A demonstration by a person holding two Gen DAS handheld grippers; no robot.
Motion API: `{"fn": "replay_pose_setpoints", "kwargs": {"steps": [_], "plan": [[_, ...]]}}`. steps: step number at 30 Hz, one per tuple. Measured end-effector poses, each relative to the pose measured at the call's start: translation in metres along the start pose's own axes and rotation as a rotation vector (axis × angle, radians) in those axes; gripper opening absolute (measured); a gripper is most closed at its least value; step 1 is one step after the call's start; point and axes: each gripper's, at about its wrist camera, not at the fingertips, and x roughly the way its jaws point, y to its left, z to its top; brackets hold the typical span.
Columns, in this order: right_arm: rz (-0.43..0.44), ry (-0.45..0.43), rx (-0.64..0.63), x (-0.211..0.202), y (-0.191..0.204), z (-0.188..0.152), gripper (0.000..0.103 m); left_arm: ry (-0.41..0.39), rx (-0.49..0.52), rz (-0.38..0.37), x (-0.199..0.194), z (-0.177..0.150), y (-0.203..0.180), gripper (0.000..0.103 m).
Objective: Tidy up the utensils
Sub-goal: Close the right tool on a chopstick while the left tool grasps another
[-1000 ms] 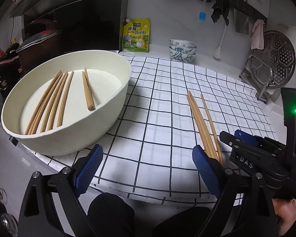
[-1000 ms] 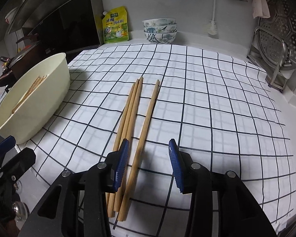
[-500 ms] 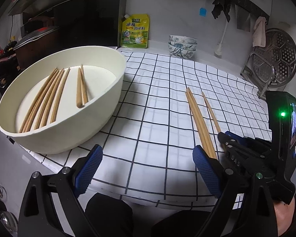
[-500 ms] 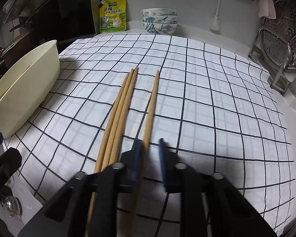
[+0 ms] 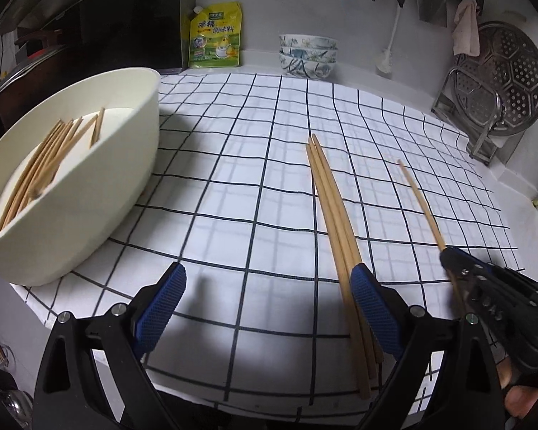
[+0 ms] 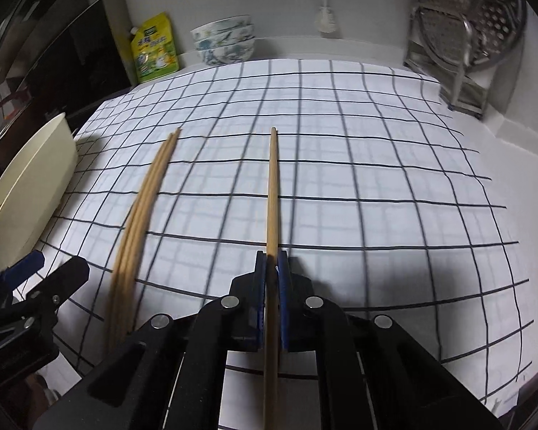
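The right gripper [image 6: 272,265] has its pads pinched tight on a single chopstick [image 6: 272,186], gripping near the thick end so the long thin end runs out ahead, pointing toward the far edge of the cloth [image 6: 376,179]. That grip low on the stick probably keeps the gripper clear of the cloth and leaves the length free to swing over a rim. From the left wrist view the held stick [image 5: 418,197] angles up off the cloth, so it looks lifted at the gripped end; whether the far tip touches the cloth I cannot tell.

The left gripper [image 5: 269,304] is spread wide and empty, hovering at the near edge of the cloth. Its right pad [image 5: 373,308] sits just beside the bundle [image 5: 333,215] of three chopsticks lying together mid-cloth, which suggests it is lining up to take them next.

The basin [image 5: 125,165] stands on the left edge of the cloth, already holding a batch of chopsticks [image 5: 43,165] laid roughly parallel along its floor. So the job reads as partway done: one stick in hand, three on the cloth, the rest collected. The carry to the basin means crossing over the bundle and the left gripper, so a clash there is the risk.
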Motion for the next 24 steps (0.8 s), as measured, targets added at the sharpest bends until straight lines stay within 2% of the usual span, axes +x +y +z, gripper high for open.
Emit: {"fn": "replay_pose_setpoints", "kwargs": {"steps": [6,15,19,24], "plan": [[0.007,-0.01,0.001,0.001,-0.004,0.0,0.007,-0.008,0.022,0.04,0.009,0.004,-0.006,0.091],[0.011,-0.03,0.021,-0.004,-0.011,0.002,0.021,0.011,0.024,0.064,0.02,0.004,-0.008,0.091],[0.008,-0.031,0.027,-0.004,-0.014,0.003,0.022,0.015,0.036,0.062,0.022,0.003,-0.013,0.092],[0.009,-0.025,0.015,-0.002,-0.011,0.002,0.022,0.002,0.068,0.125,0.028,0.001,-0.02,0.097]]}}
